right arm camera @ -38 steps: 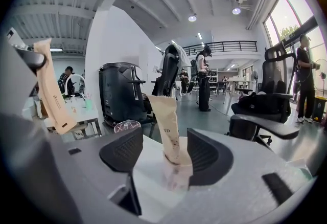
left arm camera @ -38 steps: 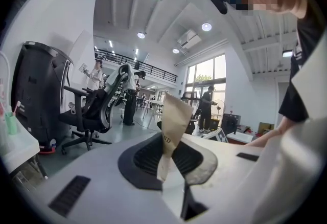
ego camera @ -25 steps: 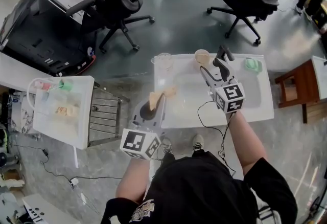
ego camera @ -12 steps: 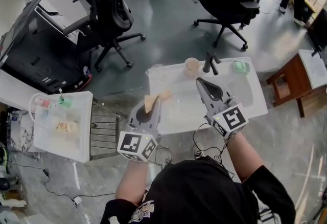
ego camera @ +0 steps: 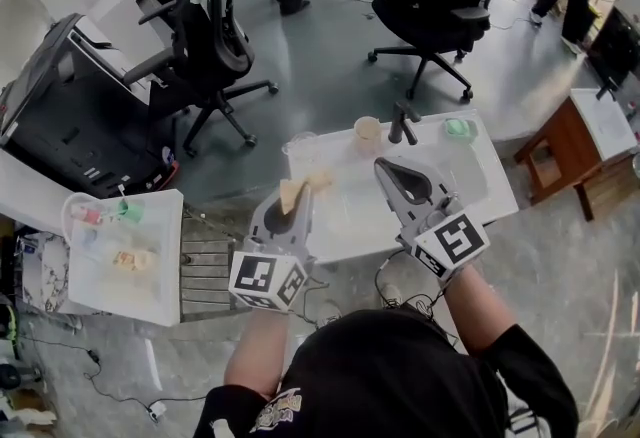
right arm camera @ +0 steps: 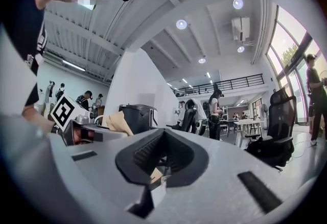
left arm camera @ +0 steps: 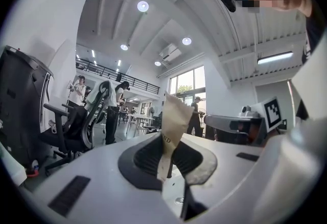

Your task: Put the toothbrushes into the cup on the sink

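Note:
A tan paper-wrapped toothbrush (ego camera: pixel 293 194) sticks up from my left gripper (ego camera: pixel 303 188), which is shut on it over the near left part of the white sink (ego camera: pixel 350 216). The left gripper view shows the wrapper (left arm camera: pixel 176 115) pinched between the jaws (left arm camera: pixel 169 138). My right gripper (ego camera: pixel 381 165) is shut with nothing between its pads, held level over the sink's middle, short of the faucet (ego camera: pixel 404 123). The beige cup (ego camera: pixel 368 134) stands on the sink's far rim, left of the faucet. In the right gripper view the jaws (right arm camera: pixel 163 137) meet on nothing.
A clear glass (ego camera: pixel 300 144) stands at the sink's far left corner, a green item (ego camera: pixel 459 128) at its far right. Office chairs (ego camera: pixel 215 46) (ego camera: pixel 430 11) stand behind. A wooden stool (ego camera: pixel 560 151) is at the right, a white side table (ego camera: pixel 160 276) with small items at the left.
My right gripper, open at the cup a second ago, has shut and pulled back up toward me. The left gripper has risen slightly with the wrapped toothbrush still in it.

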Motion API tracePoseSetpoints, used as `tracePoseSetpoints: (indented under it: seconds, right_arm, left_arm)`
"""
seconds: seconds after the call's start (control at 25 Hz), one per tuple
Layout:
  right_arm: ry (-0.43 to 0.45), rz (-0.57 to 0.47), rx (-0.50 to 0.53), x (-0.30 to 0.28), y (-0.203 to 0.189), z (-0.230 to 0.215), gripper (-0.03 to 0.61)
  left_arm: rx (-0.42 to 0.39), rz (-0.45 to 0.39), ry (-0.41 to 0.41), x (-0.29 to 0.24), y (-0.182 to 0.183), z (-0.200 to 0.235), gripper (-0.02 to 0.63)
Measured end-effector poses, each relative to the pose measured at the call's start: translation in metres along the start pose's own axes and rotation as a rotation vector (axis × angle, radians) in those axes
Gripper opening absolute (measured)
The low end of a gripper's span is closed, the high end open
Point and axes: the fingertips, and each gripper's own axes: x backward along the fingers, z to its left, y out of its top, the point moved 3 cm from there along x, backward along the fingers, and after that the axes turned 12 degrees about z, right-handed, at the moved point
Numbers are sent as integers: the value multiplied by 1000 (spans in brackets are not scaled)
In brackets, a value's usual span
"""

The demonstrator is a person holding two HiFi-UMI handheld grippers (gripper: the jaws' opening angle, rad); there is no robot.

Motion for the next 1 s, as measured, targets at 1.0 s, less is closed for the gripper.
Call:
tracePoseSetpoints:
  seconds: [1.0]
  right_arm:
    - [13,28,-39,-13,-13,11,6]
  left_arm:
    - [4,-6,11,6,-4,12,41]
